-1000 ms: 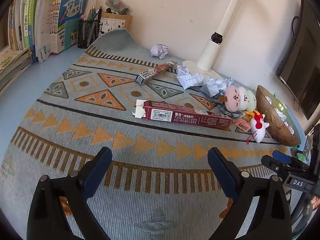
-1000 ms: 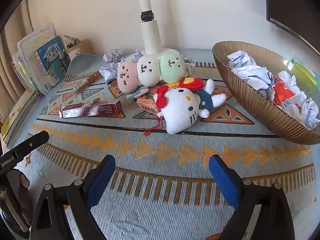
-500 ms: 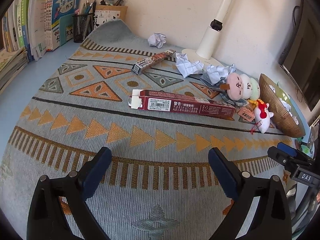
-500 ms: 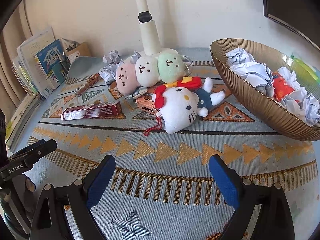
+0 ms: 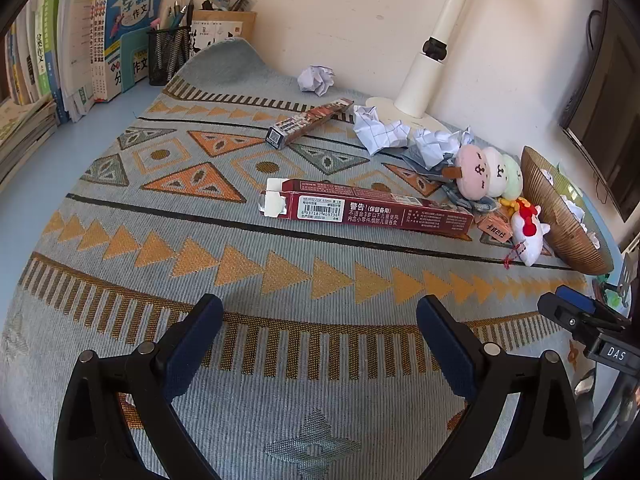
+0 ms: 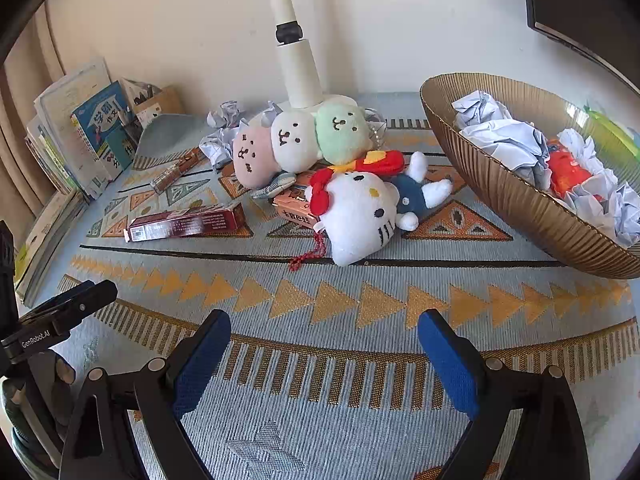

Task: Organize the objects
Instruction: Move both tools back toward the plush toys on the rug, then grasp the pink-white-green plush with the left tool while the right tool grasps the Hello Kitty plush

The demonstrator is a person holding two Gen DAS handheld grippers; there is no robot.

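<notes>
Claws nearest the cameras: left claw (image 5: 319,334) and right claw (image 6: 324,346), both spread wide with nothing between the pads, hovering over the near, bare part of the patterned mat (image 5: 240,280) that covers the desk. Landmark: the lamp (image 5: 420,76), standing at the far edge by the wall.

Nearer than the lamp, mid-mat: a long red box (image 5: 368,210) lying flat, one end flap open. Just beyond it, towards the lamp, a slimmer box (image 5: 310,122) lying at an angle. To the right of the red box, nearer than the lamp base: a white cat plush (image 6: 360,216) on its side, resting against a small orange box (image 6: 296,204); behind these, a three-ball plush (image 6: 300,140) reaching almost to the lamp base. Around the lamp base: several paper balls (image 5: 380,128), one more (image 5: 316,78) left of the lamp near the wall. Right of the lamp: a ribbed bowl (image 6: 520,200), tilted, already holding crumpled paper and something red. Far left of the lamp: books (image 5: 100,40) upright and a pen cup (image 5: 168,56).

Progress, as judged: early to middle. Some paper is in the bowl; paper balls, boxes and plush toys remain scattered, and neither claw is engaged with anything.
</notes>
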